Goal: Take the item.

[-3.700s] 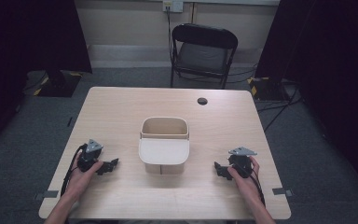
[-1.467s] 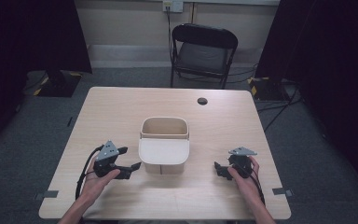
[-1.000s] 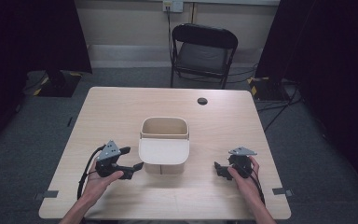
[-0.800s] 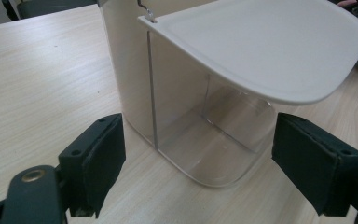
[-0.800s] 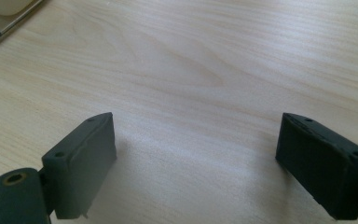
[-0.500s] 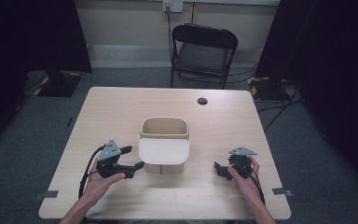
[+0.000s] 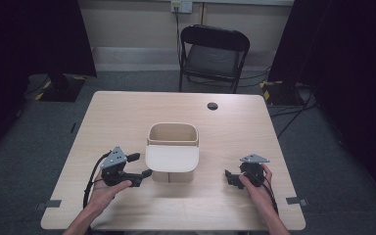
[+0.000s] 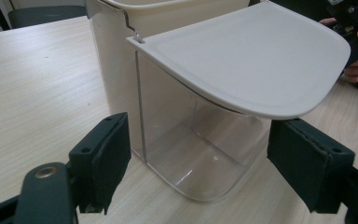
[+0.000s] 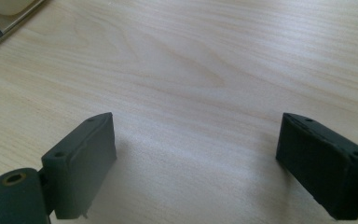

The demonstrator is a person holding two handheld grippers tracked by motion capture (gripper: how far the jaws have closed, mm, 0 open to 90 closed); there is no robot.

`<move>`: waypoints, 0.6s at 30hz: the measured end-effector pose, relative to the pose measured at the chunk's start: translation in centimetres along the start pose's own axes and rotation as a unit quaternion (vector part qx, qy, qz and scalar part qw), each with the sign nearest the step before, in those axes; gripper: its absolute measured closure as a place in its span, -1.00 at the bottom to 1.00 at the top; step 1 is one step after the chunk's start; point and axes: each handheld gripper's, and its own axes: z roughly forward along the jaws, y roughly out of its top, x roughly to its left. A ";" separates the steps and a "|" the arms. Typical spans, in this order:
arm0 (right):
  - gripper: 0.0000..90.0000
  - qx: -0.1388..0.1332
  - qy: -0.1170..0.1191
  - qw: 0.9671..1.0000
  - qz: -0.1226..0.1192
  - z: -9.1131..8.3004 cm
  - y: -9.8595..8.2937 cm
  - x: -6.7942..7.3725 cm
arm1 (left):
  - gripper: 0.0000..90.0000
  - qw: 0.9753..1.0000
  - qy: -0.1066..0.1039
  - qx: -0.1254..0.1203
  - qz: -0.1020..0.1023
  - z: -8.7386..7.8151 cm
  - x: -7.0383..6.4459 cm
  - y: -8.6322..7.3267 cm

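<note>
My left gripper point(image 7: 139, 166) is wide open, holding nothing, just beside the bin point(image 7: 172, 152) at table centre, jaws straddling its clear front under the lid point(image 8: 251, 65). I'd ease in level (right gripper point(image 7: 231, 177), open and empty, waits well right of the bin).

bin point(image 7: 172, 142) | cream, upright | table centre | lid point(image 8: 256, 65) flipped open, apparently

Cream matt plastic bin point(image 8: 121, 56), smooth lid point(image 8: 251, 60); clear glossy plastic front point(image 8: 191, 149). Pale wood-grain laminate table point(image 9: 191, 60), satin. Matt black jaw pads point(image 8: 103, 161).
</note>
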 end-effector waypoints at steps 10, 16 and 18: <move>-0.75 0.001 0.002 1.000 -0.001 0.0 0.0 0.0 | -0.53 1.000 -0.005 0.001 -0.001 0.3 -0.3 0.4; -0.75 0.000 0.002 1.000 -0.001 0.0 0.0 0.0 | -0.52 1.000 -0.007 0.001 0.007 0.3 -0.3 0.5; -0.75 0.000 0.002 1.000 -0.001 0.0 0.0 0.0 | -0.50 1.000 -0.005 -0.005 0.005 0.4 -0.4 0.5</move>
